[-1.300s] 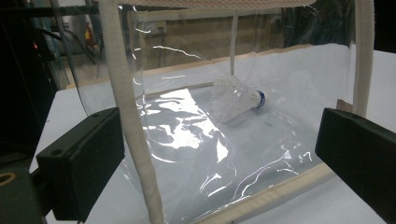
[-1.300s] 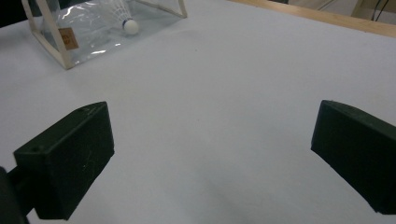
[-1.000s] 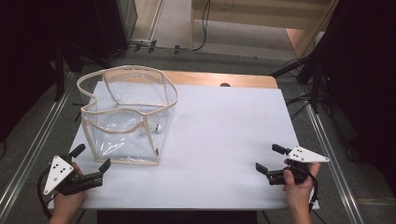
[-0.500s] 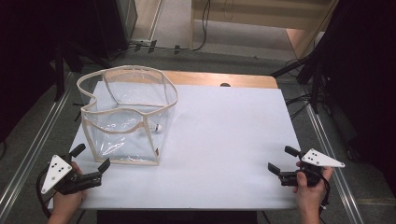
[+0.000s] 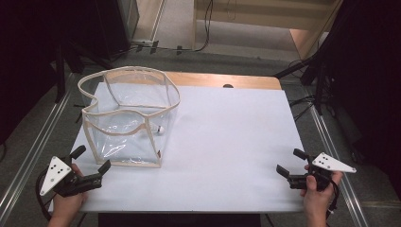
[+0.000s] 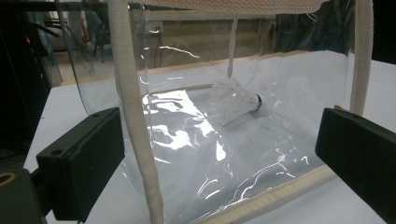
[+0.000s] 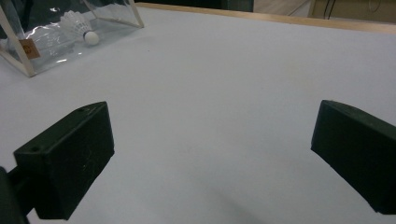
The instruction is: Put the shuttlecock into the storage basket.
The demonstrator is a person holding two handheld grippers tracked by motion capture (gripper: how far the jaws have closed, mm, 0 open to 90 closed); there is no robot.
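On the white surface [image 5: 227,142], toward its far left part, stands the clear plastic bag [image 5: 127,118], a boxy thing with cream fabric trim along its rim and edges, mouth open upward. I judge it light and floppy: the walls are thin film, wrinkled and glossy, so they would slip and buckle if I pinched them flat. The trim is the place to take hold, either the rim band or the upright corner strip [image 6: 133,116] that sits right in front of my left tool [image 5: 90,161], near the bag's near-left corner. That tool is released, jaws spread wide, touching nothing. My right tool [image 5: 289,163] is well apart from the bag, near the surface's right edge, also released and empty. Inside the bag, lying on its floor toward the far right wall, is a shuttlecock [image 6: 233,100], white skirt and rounded cork tip. I take it for nearly weightless and easy to crush, so any grip there should be gentle, at the cork [image 7: 91,38].
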